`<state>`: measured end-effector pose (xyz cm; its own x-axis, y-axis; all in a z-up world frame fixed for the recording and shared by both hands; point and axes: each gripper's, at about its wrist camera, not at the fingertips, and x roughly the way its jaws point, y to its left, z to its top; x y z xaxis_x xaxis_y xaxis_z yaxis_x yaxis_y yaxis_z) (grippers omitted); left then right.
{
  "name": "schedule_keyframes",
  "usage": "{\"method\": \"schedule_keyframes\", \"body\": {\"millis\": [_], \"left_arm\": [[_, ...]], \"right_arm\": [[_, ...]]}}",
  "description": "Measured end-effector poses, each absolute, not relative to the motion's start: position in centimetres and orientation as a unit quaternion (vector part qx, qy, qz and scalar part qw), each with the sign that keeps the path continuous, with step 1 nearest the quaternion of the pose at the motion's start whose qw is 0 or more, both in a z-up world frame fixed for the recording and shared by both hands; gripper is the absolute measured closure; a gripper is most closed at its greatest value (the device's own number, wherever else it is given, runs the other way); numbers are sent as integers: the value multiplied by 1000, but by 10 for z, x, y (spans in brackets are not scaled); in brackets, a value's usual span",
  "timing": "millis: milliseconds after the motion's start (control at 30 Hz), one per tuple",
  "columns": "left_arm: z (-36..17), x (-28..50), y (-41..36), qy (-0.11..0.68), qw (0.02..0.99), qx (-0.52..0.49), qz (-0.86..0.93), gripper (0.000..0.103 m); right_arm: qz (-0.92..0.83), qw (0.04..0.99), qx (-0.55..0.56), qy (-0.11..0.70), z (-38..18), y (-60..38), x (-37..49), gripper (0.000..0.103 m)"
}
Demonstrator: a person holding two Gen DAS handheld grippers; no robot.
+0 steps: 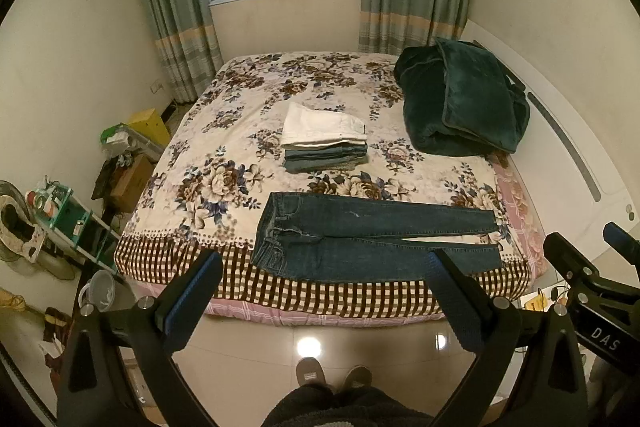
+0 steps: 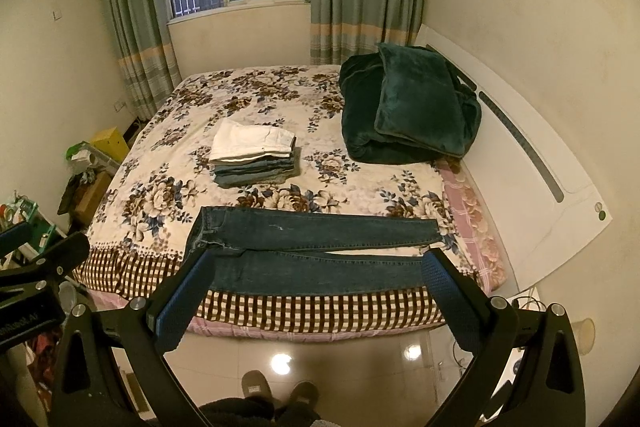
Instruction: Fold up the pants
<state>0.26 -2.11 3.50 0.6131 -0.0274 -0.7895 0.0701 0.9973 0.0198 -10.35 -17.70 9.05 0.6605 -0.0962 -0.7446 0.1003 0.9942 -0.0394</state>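
Note:
A pair of dark blue jeans [image 1: 360, 239] lies flat along the near edge of the bed, waist to the left and legs to the right; it also shows in the right wrist view [image 2: 312, 247]. My left gripper [image 1: 324, 263] is open and empty, held back from the bed above the floor. My right gripper [image 2: 316, 263] is also open and empty, at the same distance; it shows at the right edge of the left wrist view [image 1: 592, 259]. Neither touches the jeans.
A stack of folded pants [image 1: 326, 139] with a white pair on top sits mid-bed on the floral cover [image 1: 224, 131]. A dark green blanket [image 1: 460, 99] lies at the back right. Clutter and shelves [image 1: 68, 219] stand left of the bed. My slippers [image 1: 332, 379] are on glossy tile.

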Motion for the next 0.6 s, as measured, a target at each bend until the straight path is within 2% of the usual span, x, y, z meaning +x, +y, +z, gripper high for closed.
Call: {"method": "schedule_keyframes", "body": {"millis": [267, 433, 600], "left_arm": [[32, 3, -18, 441, 897, 20, -26, 0], [23, 12, -19, 439, 898, 13, -7, 0], [-3, 52, -24, 432, 901, 19, 36, 0]], "right_arm": [[-50, 908, 6, 416, 96, -173, -95, 0], [-56, 905, 11, 422, 70, -198, -82, 0], [-78, 898, 16, 432, 40, -220, -49, 0]]}}
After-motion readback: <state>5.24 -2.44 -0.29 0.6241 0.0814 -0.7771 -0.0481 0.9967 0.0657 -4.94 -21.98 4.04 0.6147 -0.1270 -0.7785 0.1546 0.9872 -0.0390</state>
